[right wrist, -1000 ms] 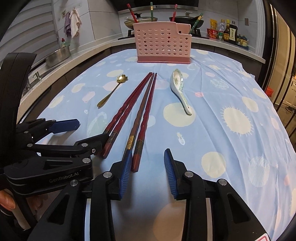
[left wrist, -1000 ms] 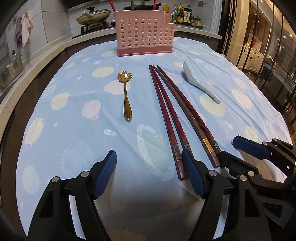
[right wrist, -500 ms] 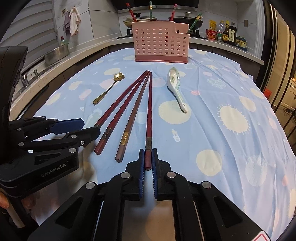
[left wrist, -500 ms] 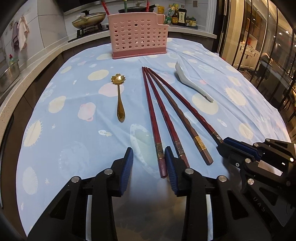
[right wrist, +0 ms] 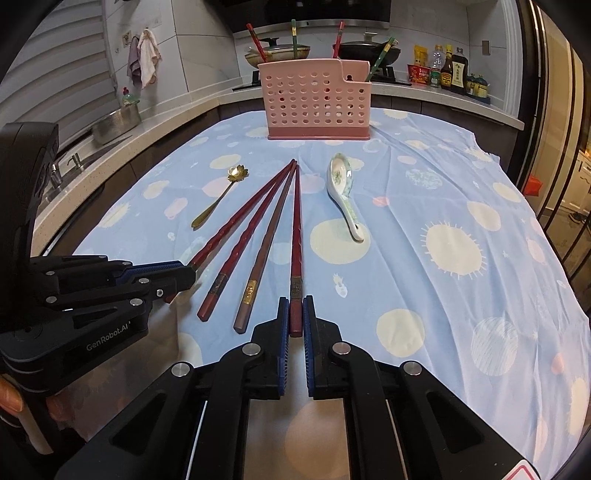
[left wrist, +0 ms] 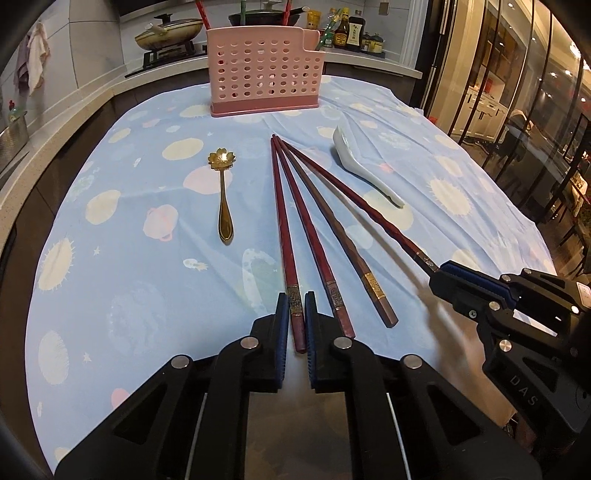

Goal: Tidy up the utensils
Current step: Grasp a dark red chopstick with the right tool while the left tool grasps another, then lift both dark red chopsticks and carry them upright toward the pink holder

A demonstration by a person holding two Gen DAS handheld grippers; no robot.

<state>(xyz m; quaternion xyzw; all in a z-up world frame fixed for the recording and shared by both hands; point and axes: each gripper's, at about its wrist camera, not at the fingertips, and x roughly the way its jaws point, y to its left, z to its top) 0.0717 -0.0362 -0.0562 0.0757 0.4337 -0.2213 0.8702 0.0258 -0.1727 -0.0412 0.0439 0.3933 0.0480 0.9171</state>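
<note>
Several dark red chopsticks fan out on the blue tablecloth, tips meeting far away. My left gripper (left wrist: 296,306) is shut on the near end of the leftmost chopstick (left wrist: 282,221). My right gripper (right wrist: 294,308) is shut on the near end of the rightmost chopstick (right wrist: 296,229), which also shows in the left wrist view (left wrist: 369,206). Two chopsticks (left wrist: 314,236) lie free between them. A gold flower spoon (left wrist: 223,192) lies to the left, a white ceramic spoon (left wrist: 360,170) to the right. A pink perforated utensil holder (left wrist: 264,72) stands at the table's far end.
The holder (right wrist: 317,101) has several chopsticks standing in it. Behind the table a counter carries pans (left wrist: 168,31) and sauce bottles (right wrist: 448,70). A sink (right wrist: 114,123) lies at the left. The tablecloth's edge (right wrist: 554,240) drops off at the right.
My left gripper has closed from open onto the leftmost chopstick. My right gripper stays shut on the rightmost chopstick, whose near end has swung out from the others.
</note>
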